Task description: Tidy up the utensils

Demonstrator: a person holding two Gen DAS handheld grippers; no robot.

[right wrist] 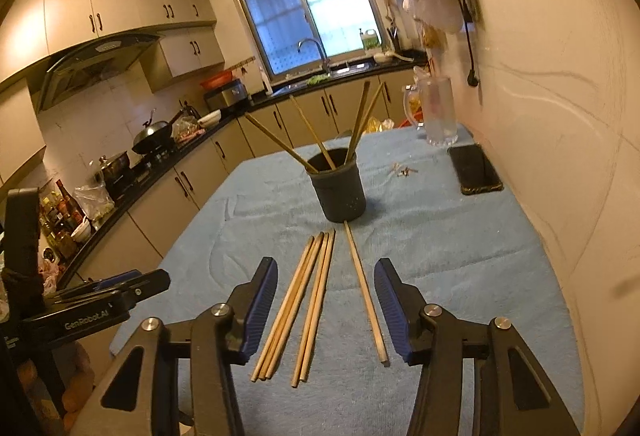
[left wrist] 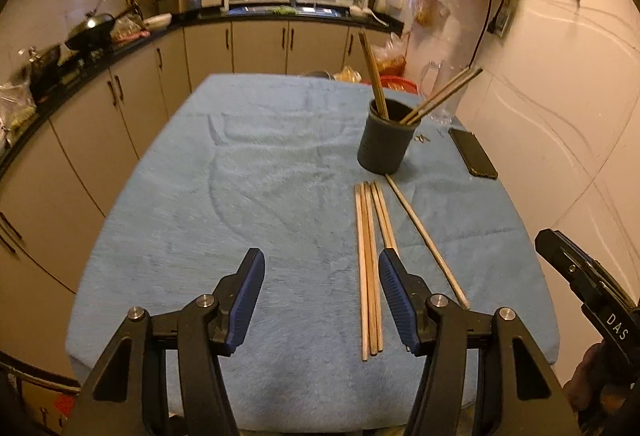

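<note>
Both grippers hover with jaws apart and empty, the left gripper [left wrist: 322, 300] and right gripper [right wrist: 326, 310] over loose chopsticks [right wrist: 304, 306] before the dark cup [right wrist: 339, 192] on the desk [left wrist: 240, 196].

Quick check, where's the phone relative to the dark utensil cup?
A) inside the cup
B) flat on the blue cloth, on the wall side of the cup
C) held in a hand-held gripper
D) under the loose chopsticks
B: the phone lies flat on the blue cloth between the dark utensil cup and the wall, clear of the loose chopsticks.
</note>
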